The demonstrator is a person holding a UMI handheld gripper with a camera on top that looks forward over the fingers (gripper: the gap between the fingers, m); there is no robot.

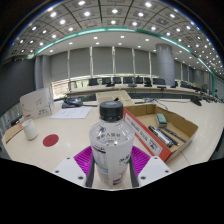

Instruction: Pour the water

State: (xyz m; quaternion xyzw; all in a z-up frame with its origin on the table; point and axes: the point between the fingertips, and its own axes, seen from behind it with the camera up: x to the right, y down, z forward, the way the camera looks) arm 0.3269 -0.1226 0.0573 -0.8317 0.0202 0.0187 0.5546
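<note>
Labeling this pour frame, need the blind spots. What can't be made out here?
- Bottle, gripper view: its base is hidden between the fingers; water level unreadable through the clear wall.
- Gripper: the bottle covers the pads' inner faces, so contact can't be confirmed.
- Cup: too small to see whether anything is in it.
- Box: partly behind the bottle; contents too small to name.
- Sign: print too small to read.

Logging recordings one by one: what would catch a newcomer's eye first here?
A clear plastic water bottle with its cap on stands between the gripper fingers, filling the foreground. Right of it lies an open cardboard box, and to the left a red disc lies on the pale table.
</note>
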